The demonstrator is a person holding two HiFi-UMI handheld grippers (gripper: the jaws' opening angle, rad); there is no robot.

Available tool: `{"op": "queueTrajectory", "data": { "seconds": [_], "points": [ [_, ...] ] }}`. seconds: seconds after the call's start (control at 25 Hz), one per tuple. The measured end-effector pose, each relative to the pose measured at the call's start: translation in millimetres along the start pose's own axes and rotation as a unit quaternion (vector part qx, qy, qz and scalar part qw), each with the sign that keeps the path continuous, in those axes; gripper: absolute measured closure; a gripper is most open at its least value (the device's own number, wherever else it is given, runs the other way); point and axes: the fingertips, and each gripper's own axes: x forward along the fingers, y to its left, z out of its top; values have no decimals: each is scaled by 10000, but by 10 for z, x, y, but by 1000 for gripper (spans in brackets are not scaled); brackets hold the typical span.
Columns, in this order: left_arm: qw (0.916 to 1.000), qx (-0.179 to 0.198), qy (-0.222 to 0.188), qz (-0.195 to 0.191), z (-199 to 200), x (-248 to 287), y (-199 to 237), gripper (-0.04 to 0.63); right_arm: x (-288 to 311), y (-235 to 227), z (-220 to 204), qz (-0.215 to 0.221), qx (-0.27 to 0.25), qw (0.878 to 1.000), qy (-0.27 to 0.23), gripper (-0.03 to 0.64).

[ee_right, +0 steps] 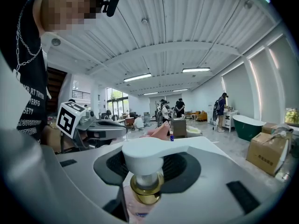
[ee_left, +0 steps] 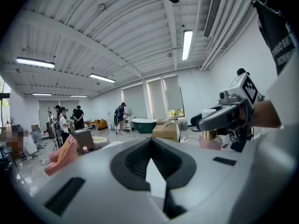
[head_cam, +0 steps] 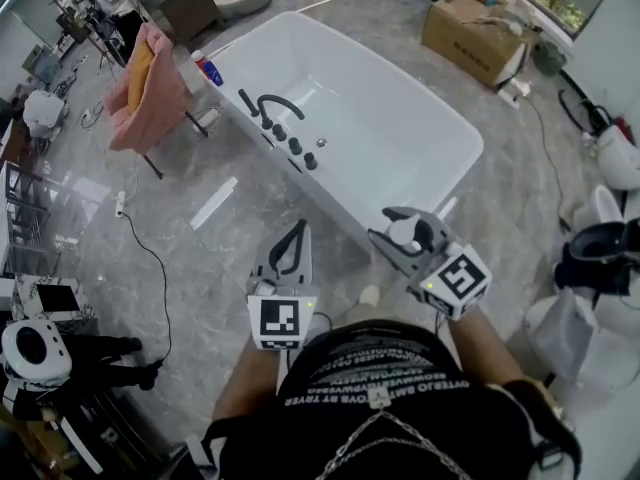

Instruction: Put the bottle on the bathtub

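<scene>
Grey marbled floor fills the head view, with a white bathtub point(head_cam: 385, 138) ahead. The left gripper point(head_cam: 299, 231) is pinched together on nothing, while the right gripper point(head_cam: 393, 236) holds the pump bottle point(head_cam: 404, 232) just short of the tub's near rim.

Left gripper view: its jaws meet, empty.

Right gripper view: jaws clamped on the pink body just under the gold collar (the white pump head sits above them). The bottle is likely light, stiff, smooth plastic, so grip the body, not the springy pump. It may slide on the glossy rim.
</scene>
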Motion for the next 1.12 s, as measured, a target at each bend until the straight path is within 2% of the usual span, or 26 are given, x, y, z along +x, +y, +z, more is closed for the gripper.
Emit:
{"op": "queueTrajectory", "data": {
  "seconds": [0.24,0.44,0.8,1.12],
  "points": [
    [9995,-232,78,200,23,212,-99,598,74,-211,-73,284,-81,9995,112,465],
    [9993,-174,206,269,-25,230,-173,598,88,-268,-165,391,-58,9991,144,465],
    [9978,-304,442,401,-258,257,-74,598,242,-364,-396,440,126,9986,261,465],
    [9987,-216,328,332,-219,467,135,598,535,-566,-574,332,103,9990,294,465]
  ]
}}
